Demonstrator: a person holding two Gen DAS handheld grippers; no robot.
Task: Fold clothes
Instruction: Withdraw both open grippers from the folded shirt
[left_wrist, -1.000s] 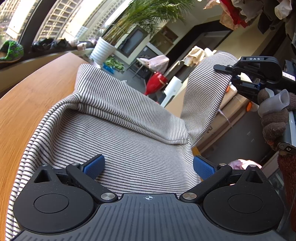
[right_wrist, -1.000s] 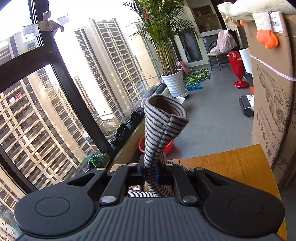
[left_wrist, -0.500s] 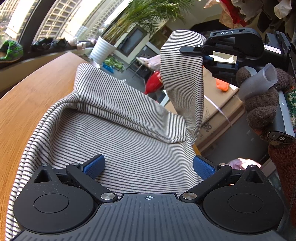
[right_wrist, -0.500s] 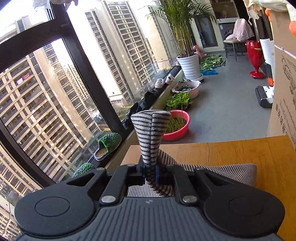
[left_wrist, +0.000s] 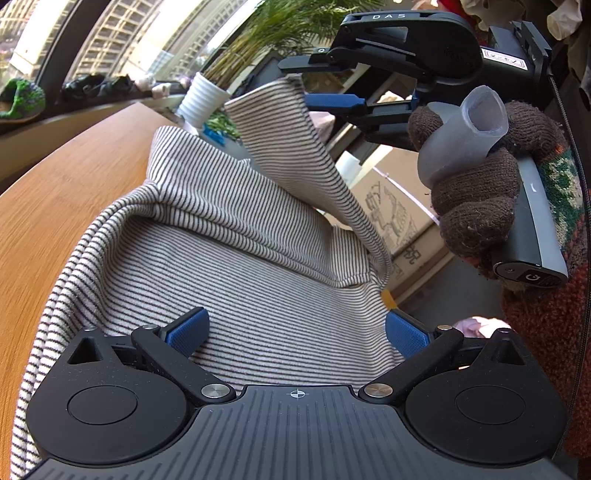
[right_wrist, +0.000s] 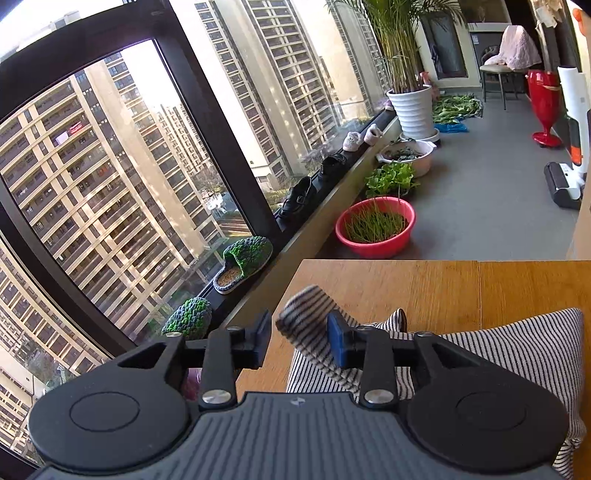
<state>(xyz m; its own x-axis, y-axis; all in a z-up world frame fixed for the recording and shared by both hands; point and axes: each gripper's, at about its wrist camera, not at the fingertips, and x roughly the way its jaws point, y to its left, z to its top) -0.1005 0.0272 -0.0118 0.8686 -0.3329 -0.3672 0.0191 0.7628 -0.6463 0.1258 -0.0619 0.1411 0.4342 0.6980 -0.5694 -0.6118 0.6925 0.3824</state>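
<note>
A black-and-white striped garment (left_wrist: 258, 266) lies on the wooden table (left_wrist: 74, 192), folded over itself. My left gripper (left_wrist: 295, 332) is open, low over the garment, its blue pads (left_wrist: 186, 328) on either side of the cloth. My right gripper (right_wrist: 301, 338) is open; the striped sleeve end (right_wrist: 306, 314) hangs loose between its jaws, blurred, leaning on the right blue pad (right_wrist: 338, 343). In the left wrist view the right gripper (left_wrist: 314, 88) is raised above the garment with the sleeve (left_wrist: 295, 158) draping down from it.
The table's far edge (right_wrist: 388, 262) faces a window ledge with slippers (right_wrist: 243, 262) and shoes. A red basin (right_wrist: 375, 230), a potted palm (right_wrist: 413, 107) and a cardboard box (left_wrist: 399, 206) stand on the floor beyond the table.
My right gripper has carried the sleeve left across the garment and tilted down, then opened. The sleeve was clamped before and now slips loose between the jaws. My left gripper has not moved.
</note>
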